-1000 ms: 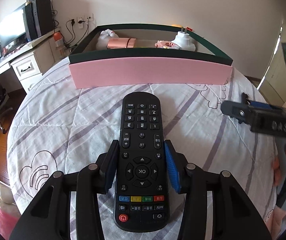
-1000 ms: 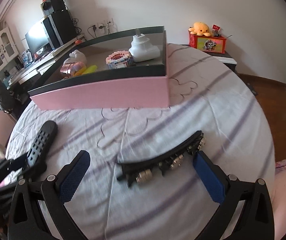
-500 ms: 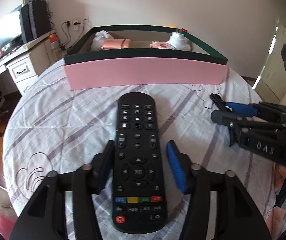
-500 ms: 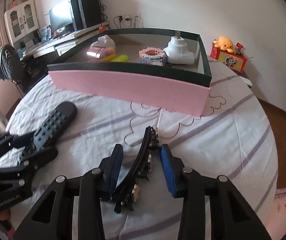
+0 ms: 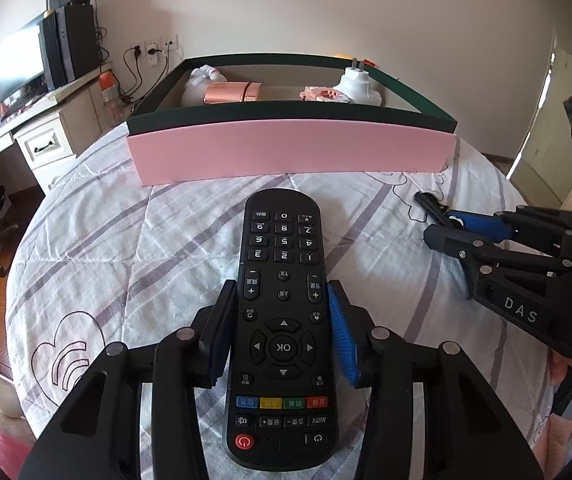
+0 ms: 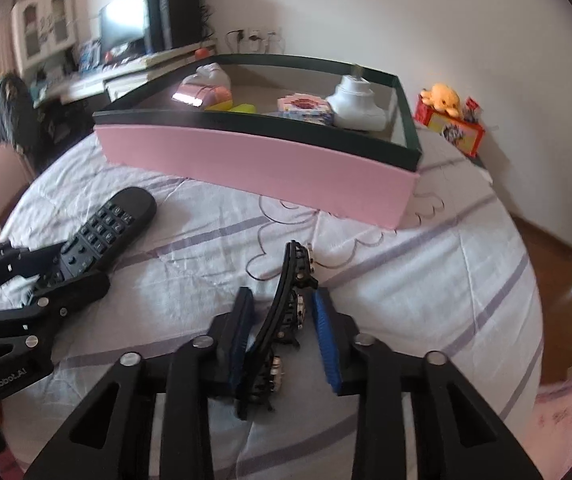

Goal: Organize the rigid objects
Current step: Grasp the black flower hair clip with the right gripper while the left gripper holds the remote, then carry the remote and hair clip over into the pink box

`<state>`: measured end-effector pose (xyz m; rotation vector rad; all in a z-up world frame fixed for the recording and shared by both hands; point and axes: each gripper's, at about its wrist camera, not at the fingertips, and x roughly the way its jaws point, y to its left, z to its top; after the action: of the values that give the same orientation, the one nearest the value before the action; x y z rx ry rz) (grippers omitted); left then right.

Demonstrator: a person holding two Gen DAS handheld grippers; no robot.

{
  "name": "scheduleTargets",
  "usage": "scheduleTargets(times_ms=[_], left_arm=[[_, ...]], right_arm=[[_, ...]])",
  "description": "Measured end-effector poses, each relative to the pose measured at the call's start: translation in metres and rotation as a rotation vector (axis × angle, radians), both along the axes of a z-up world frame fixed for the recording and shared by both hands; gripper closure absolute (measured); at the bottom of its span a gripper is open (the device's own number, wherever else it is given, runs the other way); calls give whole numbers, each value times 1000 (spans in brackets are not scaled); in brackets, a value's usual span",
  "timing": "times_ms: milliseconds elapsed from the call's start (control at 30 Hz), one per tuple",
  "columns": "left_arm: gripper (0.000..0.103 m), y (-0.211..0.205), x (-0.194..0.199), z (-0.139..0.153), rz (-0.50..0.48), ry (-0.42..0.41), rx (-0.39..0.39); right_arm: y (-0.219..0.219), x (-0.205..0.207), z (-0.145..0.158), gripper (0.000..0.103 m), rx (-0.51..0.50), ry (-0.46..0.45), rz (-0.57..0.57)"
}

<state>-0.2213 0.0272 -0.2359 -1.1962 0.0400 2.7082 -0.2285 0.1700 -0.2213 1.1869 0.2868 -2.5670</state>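
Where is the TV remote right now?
The remote lies on the bedspread in front of the pink box, between the left gripper's fingers; the right wrist view shows it at far left.

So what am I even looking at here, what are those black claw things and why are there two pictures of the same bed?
Those claws are two hand-held grippers, one in each of a person's hands; no robot is involved. Each carries a wide-angle camera looking along its two fingers, hence two pictures.

In the left gripper's view, its blue-padded fingers sit on either side of a black remote control lying on the bed.

In the right gripper's view, its fingers straddle a curved black strip with small metal parts; one pad touches it and the other shows a gap, so a firm grip is unclear.

Behind both stands a pink box with a dark green rim, already holding several small items.
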Motion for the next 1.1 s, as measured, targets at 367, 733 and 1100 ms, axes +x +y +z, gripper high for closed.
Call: scheduleTargets(times_ms=[367,733,1100], left_arm=[[59,6,-1,-1,-26,7,-28],[59,8,13,15,-23,44,-53],[59,0,47,77,21,230,-63]], right_arm=[[8,10,0,85,-85,-2,-3],[9,29,15,85,-170,51,-24],[5,52,62,85,-218,160,8]])
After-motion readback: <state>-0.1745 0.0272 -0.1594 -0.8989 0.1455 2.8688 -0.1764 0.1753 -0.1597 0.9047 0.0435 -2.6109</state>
